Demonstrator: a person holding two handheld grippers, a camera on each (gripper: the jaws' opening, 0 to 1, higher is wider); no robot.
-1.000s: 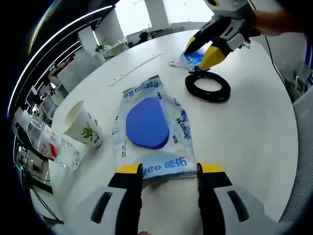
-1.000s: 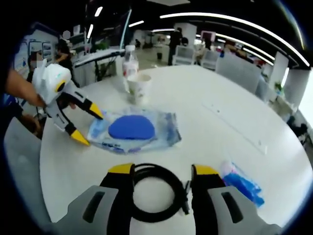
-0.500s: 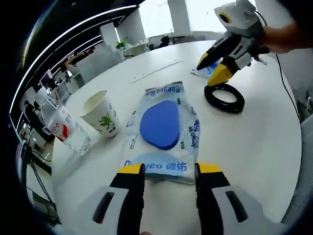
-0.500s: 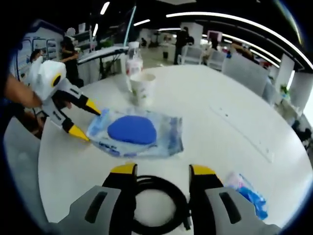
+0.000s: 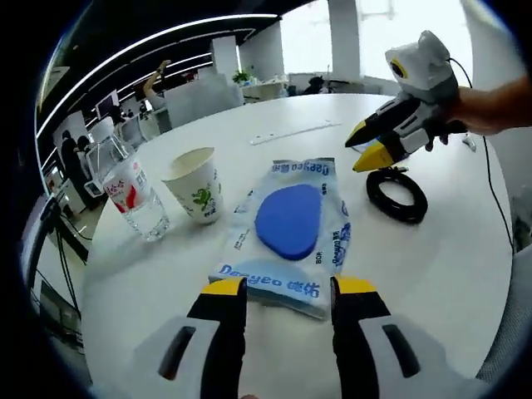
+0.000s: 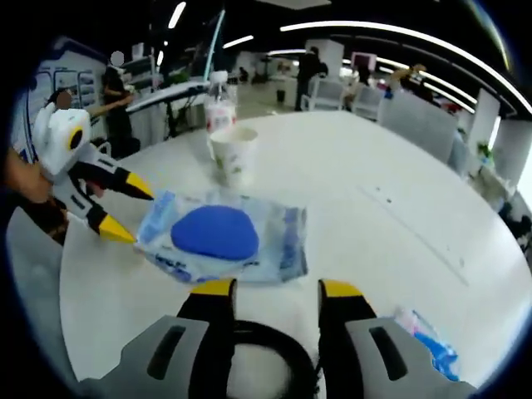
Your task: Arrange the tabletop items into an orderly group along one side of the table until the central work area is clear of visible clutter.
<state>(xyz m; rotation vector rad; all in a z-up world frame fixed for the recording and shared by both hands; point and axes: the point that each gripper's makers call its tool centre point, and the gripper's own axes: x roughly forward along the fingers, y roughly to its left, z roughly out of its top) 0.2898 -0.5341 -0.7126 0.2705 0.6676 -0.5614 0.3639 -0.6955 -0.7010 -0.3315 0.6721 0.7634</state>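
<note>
A wet-wipes pack (image 5: 291, 224) with a blue oval lid lies flat on the white round table (image 5: 440, 266). Its near edge sits just ahead of my left gripper (image 5: 289, 288), whose jaws stand open and empty. In the right gripper view the same pack (image 6: 218, 237) lies ahead, with the left gripper (image 6: 127, 212) open at its left corner. My right gripper (image 6: 276, 289) is open over a black cable coil (image 6: 264, 342), which lies between its jaws on the table. From the left gripper view, the right gripper (image 5: 362, 150) hovers just beyond the cable coil (image 5: 396, 195).
A paper cup (image 5: 195, 183) and a water bottle (image 5: 129, 187) stand left of the pack, near the table edge. A small blue packet (image 6: 426, 342) lies right of the coil. A hand (image 5: 490, 104) holds the right gripper. Office desks and people fill the background.
The left gripper view has swung so the cup and bottle are in fuller view. In the right gripper view the coil has slid lower between the jaws. Both grippers stay open.
</note>
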